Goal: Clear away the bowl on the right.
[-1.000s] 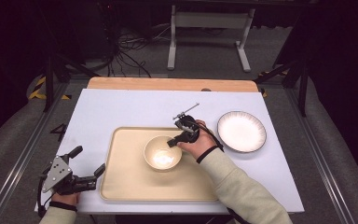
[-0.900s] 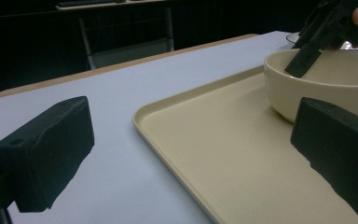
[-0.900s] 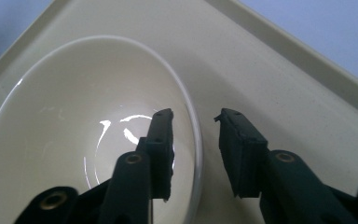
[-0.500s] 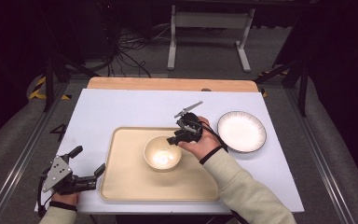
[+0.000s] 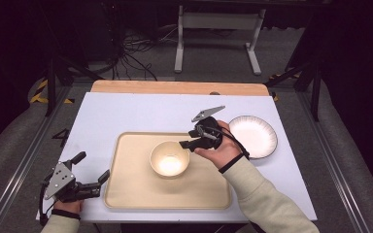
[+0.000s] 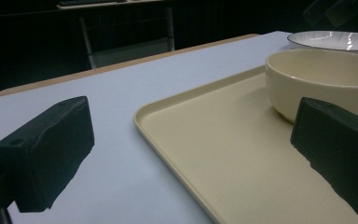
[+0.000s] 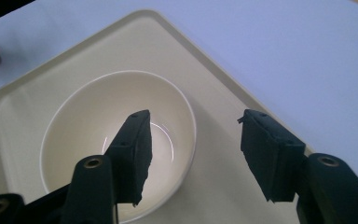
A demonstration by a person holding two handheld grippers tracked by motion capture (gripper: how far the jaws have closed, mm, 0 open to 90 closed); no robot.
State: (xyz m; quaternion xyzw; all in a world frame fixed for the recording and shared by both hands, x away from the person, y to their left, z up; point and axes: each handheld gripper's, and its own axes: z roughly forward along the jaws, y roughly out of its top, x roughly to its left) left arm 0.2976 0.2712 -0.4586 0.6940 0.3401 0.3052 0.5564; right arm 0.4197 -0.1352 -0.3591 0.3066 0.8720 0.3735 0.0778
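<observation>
From above, the right gripper [image 5: 188, 141] hangs at frame centre beside the bowl [image 5: 169, 158], fingers just opening, nothing between. The left gripper [image 6: 186, 154] view shows fingers apart low over the tray [image 6: 223, 154], the plate [image 6: 331, 39] upper right

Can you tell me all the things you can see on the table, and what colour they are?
bowl: one, cream, standing on the tray, nothing in it
tray: one, cream, lying in the middle of the table near the person
plate: one, white with a dark rim, on the table right of the tray
table: one, pale top with a wooden strip along the far edge
left gripper: one, black, jaws open, at the tray's left edge
right gripper: one, black, above the bowl's right rim, jaws just opening, nothing between them
hands: two, one holding each gripper, with light sleeves
</observation>
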